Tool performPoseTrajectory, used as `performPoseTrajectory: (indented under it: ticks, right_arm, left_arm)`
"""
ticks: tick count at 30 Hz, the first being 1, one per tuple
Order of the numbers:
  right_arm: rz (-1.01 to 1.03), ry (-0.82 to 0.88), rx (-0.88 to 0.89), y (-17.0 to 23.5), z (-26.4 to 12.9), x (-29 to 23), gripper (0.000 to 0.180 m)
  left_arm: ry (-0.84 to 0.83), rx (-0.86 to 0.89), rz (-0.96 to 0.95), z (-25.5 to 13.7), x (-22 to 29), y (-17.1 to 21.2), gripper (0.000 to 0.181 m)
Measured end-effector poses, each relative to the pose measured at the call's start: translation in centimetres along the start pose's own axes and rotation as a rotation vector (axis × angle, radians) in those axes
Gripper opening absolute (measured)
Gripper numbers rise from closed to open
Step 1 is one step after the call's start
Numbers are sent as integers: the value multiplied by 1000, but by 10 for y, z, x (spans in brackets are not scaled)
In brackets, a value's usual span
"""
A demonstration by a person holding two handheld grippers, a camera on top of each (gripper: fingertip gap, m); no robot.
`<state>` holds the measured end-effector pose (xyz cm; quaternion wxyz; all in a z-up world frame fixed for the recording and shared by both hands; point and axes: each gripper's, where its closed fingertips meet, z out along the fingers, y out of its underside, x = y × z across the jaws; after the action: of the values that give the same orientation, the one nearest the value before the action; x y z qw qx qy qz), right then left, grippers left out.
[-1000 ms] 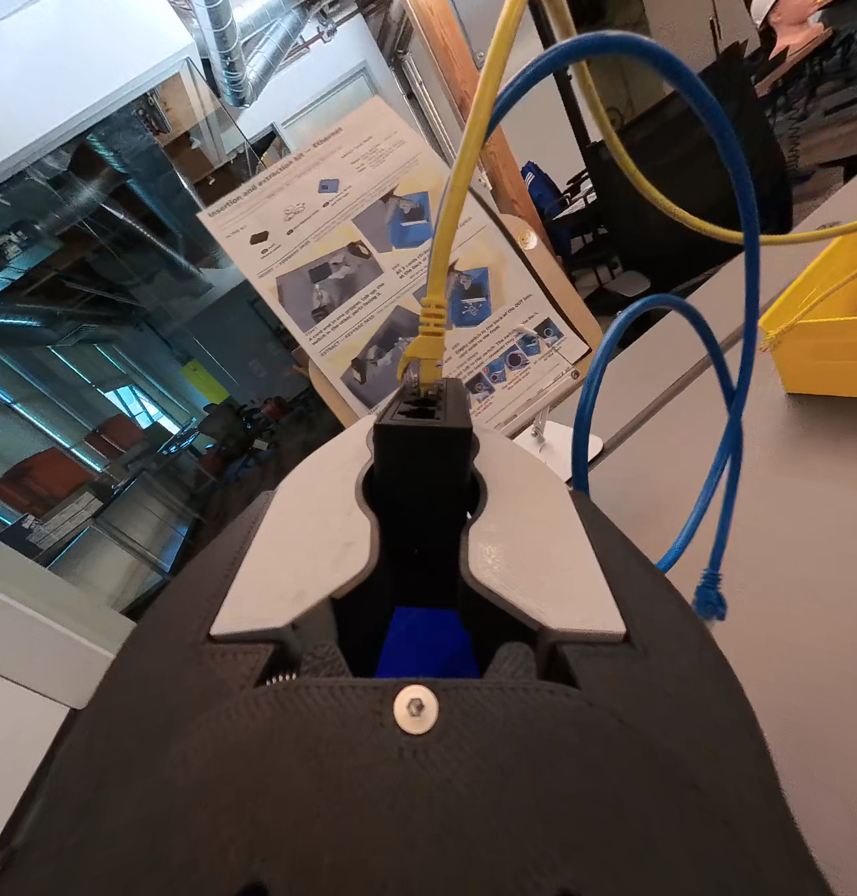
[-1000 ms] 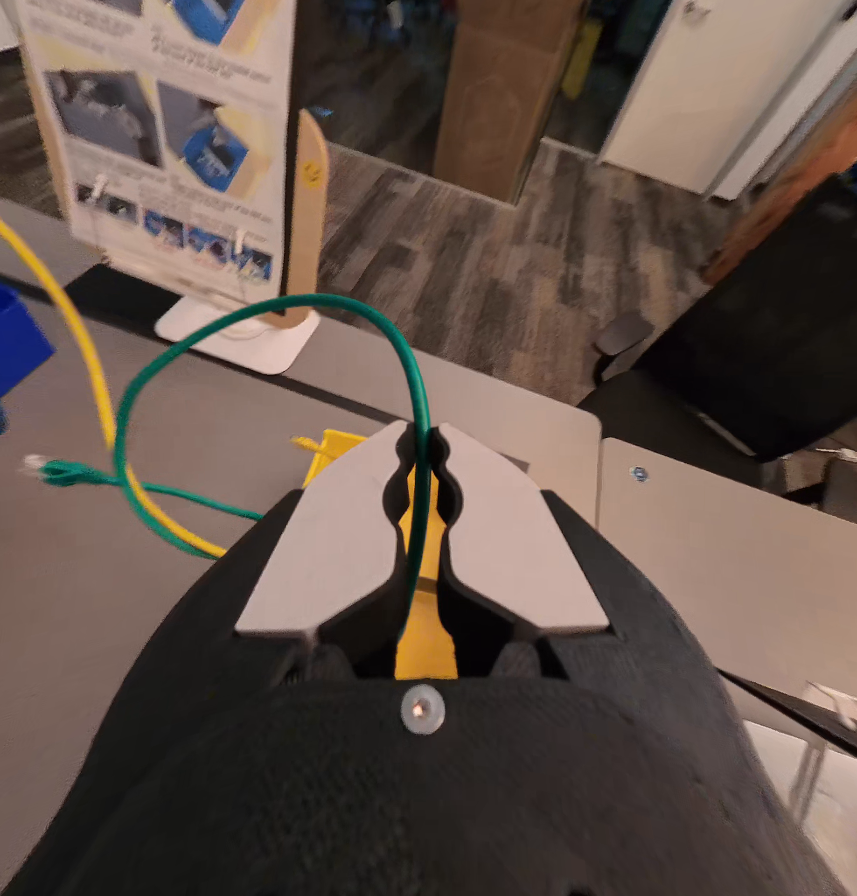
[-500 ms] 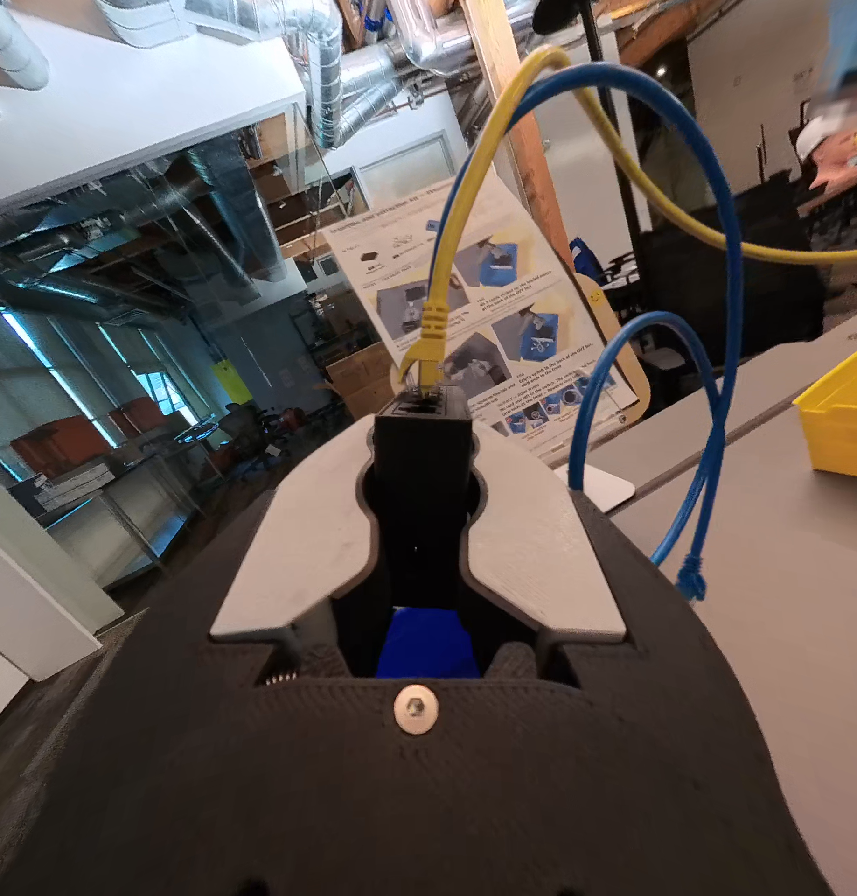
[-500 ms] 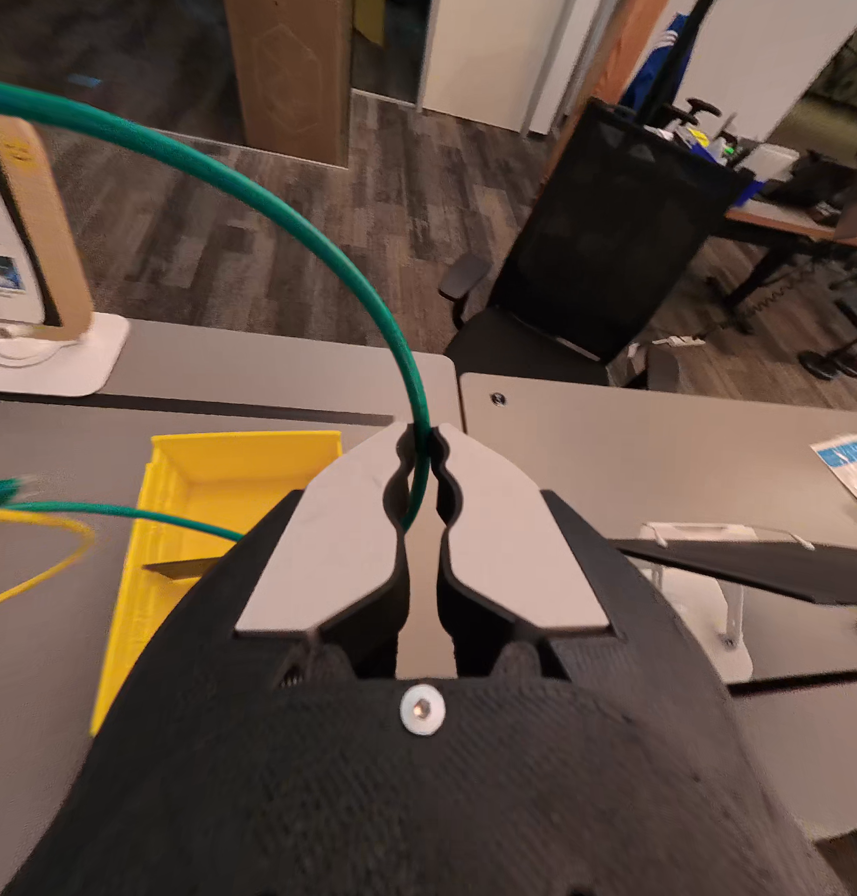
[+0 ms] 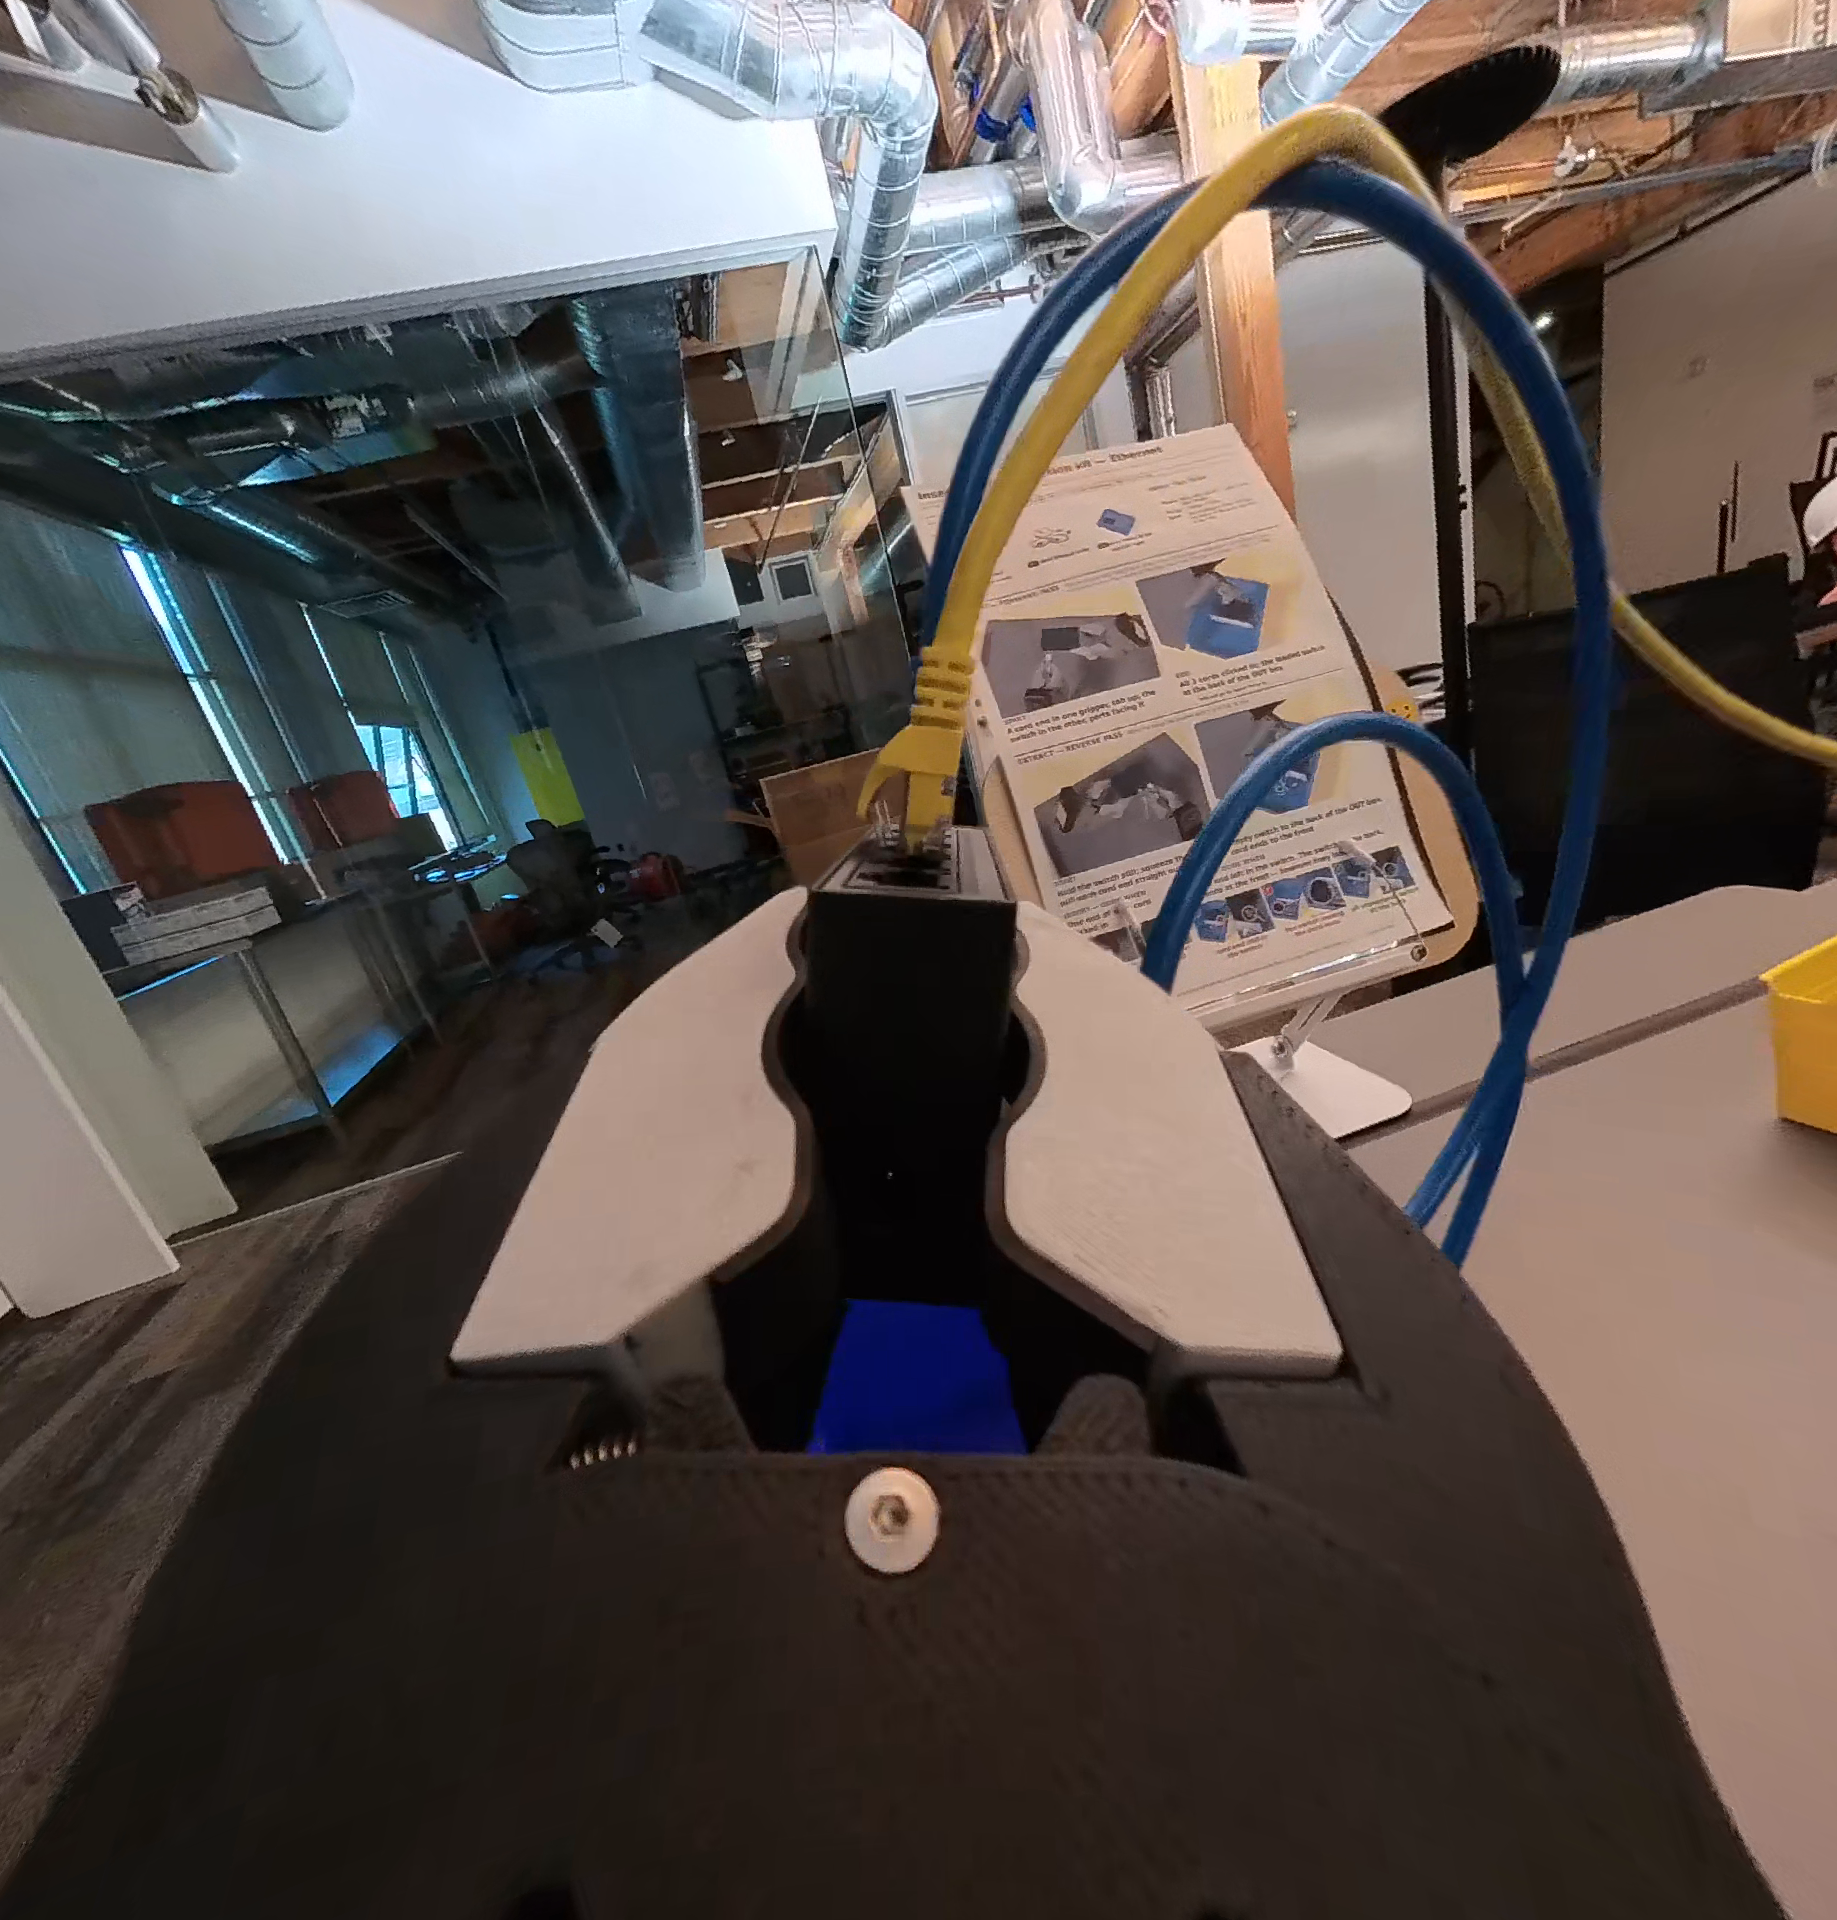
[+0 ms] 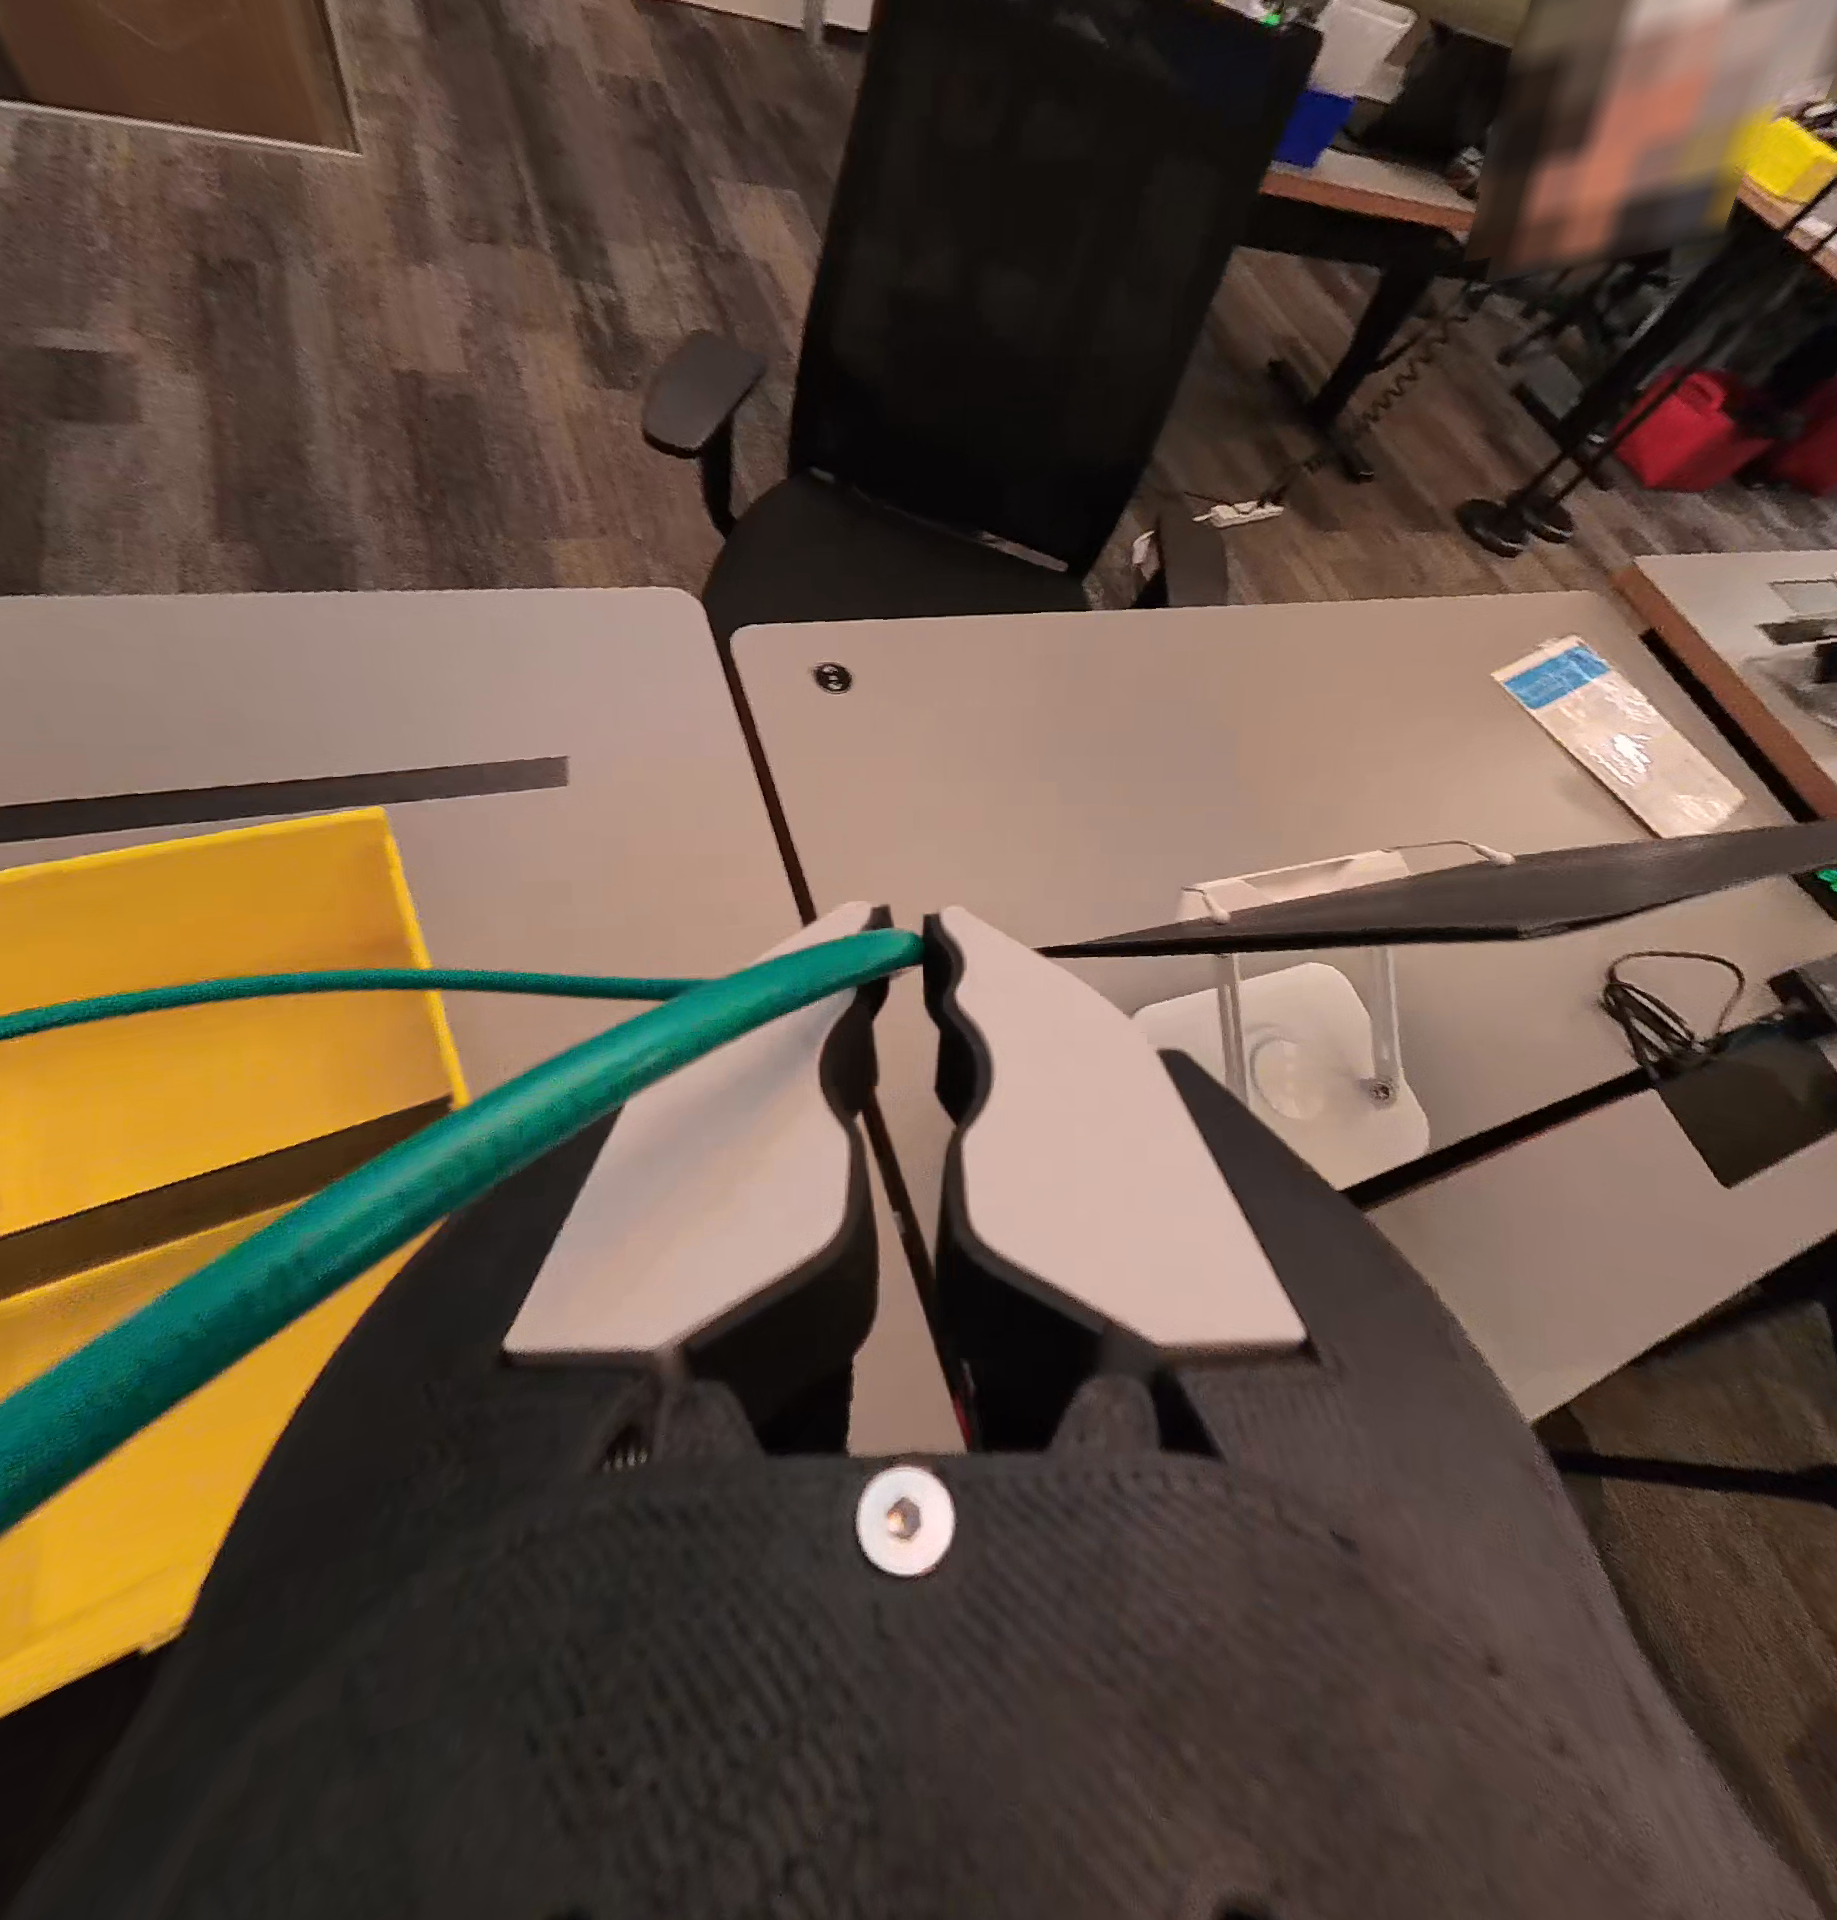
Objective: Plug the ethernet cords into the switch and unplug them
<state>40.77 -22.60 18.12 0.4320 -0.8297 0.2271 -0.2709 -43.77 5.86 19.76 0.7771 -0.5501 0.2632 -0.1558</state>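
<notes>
left gripper (image 5: 906,997) clamps switch (image 5: 909,935), yellow cord (image 5: 1007,499) plugged | right gripper (image 6: 906,940) pinches green cord (image 6: 540,1112)

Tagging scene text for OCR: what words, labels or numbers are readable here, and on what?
I won't copy out writing; this is what bears it.
Instruction sheet: printed headings and captions beside photos.
Clear packet on the desk: blue label, blurred.
Small display at the right edge: green lit characters, too small to read.
Switch, green cord: no marks seen.
</notes>
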Motion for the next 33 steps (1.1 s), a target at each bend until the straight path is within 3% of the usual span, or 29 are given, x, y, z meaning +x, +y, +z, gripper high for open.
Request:
performPoseTrajectory:
  ticks: [6, 12, 16, 20, 27, 33]
  right_arm:
    - [28, 150, -28, 17, 2, 34, 7]
    - [27, 248, -137, 61, 15, 65, 7]
    - [-34, 218, -125, 68, 27, 56, 7]
    - [-132, 162, 13, 26, 13, 23, 7]
    - [-264, 155, 274, -75, -66, -23, 7]
    - [-405, -18, 244, -92, -77, -86, 7]
  left_arm:
    - [-69, -5, -10, -9, -18, 2, 28]
    - [-151, 19, -97, -28, -48, 7, 28]
    - [-99, 85, -153, -42, -52, 2, 28]
    - [-65, 69, -110, -43, -42, -3, 28]
    - [-47, 77, -30, -40, -22, -20, 28]
    - [-28, 68, -12, -38, -14, -22, 28]
